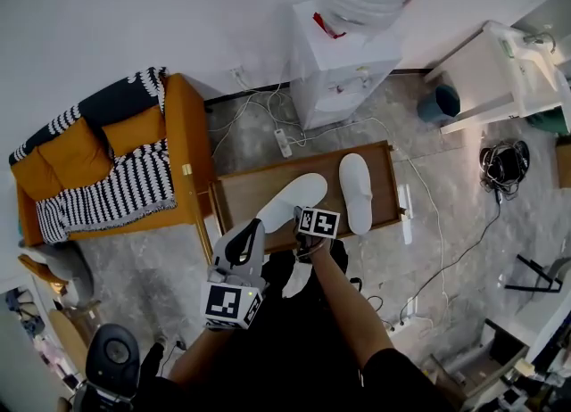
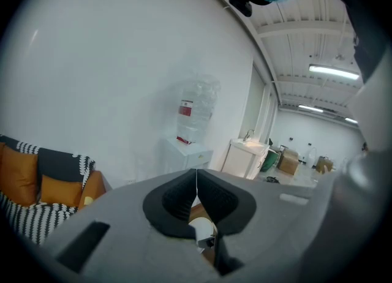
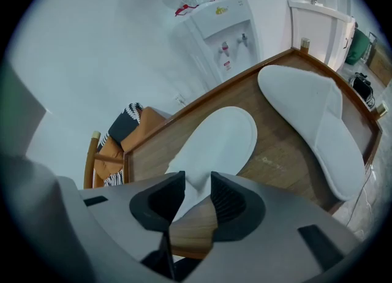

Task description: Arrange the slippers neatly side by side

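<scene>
Nearest: left gripper (image 2: 196, 181) with jaws clenched on nothing; right gripper (image 3: 197, 191) with jaws released astride the heel of the angled slipper (image 1: 290, 201) (pads not pressing). Second slipper (image 1: 356, 192) just apart at its right, both on the rimmed wooden surface (image 1: 243, 189). Beyond: open marble floor (image 1: 464, 187), cables, teal bin (image 1: 439, 103), water dispenser (image 1: 343, 71) against the wall.

On the bench (image 1: 245, 192), the left slipper (image 1: 293, 201) lies slanted, its toe near the right slipper (image 1: 356, 192), while an armchair (image 1: 183, 125) stands left of the bench and a water dispenser (image 1: 343, 80) behind it.
</scene>
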### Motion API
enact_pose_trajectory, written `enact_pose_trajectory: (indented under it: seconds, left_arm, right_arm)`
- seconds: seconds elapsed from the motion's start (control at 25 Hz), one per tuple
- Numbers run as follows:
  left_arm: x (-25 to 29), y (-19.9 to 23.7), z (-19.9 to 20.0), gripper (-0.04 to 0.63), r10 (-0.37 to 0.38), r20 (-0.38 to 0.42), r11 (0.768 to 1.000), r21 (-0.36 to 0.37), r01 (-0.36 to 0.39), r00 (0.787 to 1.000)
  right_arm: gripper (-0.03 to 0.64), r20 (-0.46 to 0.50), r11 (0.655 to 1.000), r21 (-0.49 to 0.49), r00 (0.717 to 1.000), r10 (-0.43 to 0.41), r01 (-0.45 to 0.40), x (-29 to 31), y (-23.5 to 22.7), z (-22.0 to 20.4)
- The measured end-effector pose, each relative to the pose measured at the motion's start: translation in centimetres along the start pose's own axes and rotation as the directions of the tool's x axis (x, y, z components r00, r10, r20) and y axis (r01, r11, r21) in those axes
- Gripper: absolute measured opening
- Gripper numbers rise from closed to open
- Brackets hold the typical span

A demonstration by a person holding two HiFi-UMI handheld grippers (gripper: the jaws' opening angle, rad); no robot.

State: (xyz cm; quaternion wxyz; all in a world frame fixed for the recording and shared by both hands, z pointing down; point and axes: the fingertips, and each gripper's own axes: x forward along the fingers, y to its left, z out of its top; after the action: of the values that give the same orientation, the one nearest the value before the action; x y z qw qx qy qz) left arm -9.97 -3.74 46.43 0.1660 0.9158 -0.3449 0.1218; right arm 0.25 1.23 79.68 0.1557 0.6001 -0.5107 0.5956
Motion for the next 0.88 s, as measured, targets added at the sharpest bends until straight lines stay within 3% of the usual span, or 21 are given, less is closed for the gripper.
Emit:
enact_pose_trajectory:
  seconds: [0.28, 0.56, 0.88]
  left_arm:
    - [-0.3, 0.9, -0.8, 0.018, 0.017, -0.017, 1.000, -0.017, -0.017, 1.000]
    - [-0.2, 0.6, -0.9, 0.017, 0.014, -0.015, 0.999, -0.037, -0.015, 1.000]
    - [0.3, -0.4, -0.3, 0.017, 0.040, 0.000, 0.998, -0.056, -0.040, 0.999]
  right_arm:
    - [0.040, -0.042, 0.998, -0.052, 0.999, -0.030, 0.028, 0.5, -0.2, -0.5]
    - [0.032, -0.057, 0.989, -0.150, 0.998, -0.020, 0.011, -0.3, 0.7, -0.3]
    - [0.029, -0.097, 0.953, -0.303, 0.995, -0.002, -0.027, -2.5, 0.8, 0.4]
